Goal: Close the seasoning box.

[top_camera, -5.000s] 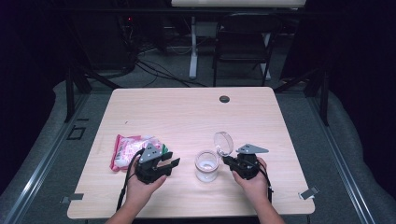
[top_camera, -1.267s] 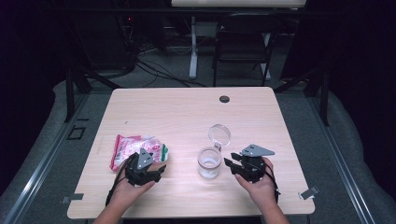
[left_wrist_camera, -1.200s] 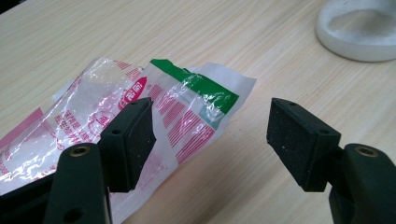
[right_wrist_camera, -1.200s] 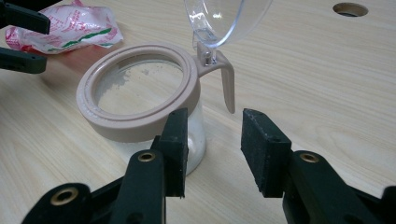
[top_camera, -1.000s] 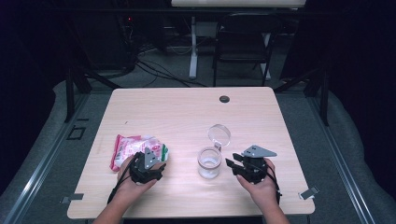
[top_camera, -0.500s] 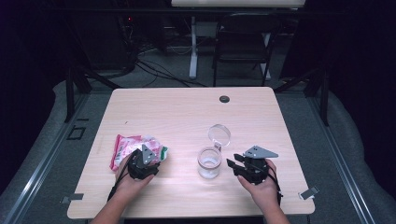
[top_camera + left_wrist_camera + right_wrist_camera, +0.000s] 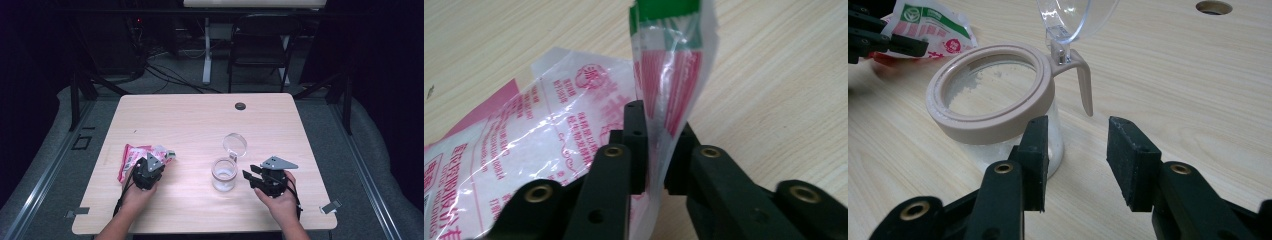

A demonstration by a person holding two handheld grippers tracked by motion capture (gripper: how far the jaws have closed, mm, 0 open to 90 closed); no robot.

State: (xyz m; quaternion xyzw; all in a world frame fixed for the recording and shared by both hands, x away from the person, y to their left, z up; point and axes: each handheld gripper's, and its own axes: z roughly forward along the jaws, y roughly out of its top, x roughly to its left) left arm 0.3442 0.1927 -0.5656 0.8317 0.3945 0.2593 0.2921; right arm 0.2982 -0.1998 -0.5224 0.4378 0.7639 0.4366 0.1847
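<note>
While pinching the thin, soft, slippery bag (image 7: 574, 150) at its top edge, left gripper (image 7: 655, 150) just closing tight; right gripper (image 7: 1075, 160) waiting half open near the jar (image 7: 993, 105).

Left gripper (image 7: 654, 150) jaws just clamped; right gripper (image 7: 1075, 150) jaws parted.

We can't read the pink print on the bag (image 7: 539, 150); its lower part is hidden behind the left gripper (image 7: 655, 150) and its green top is cut off by the upper edge. Ahead of the right gripper (image 7: 1075, 150), the jar (image 7: 993, 107) lid (image 7: 1075, 15) is cropped at the top. From above, jar contents too small to tell.
</note>
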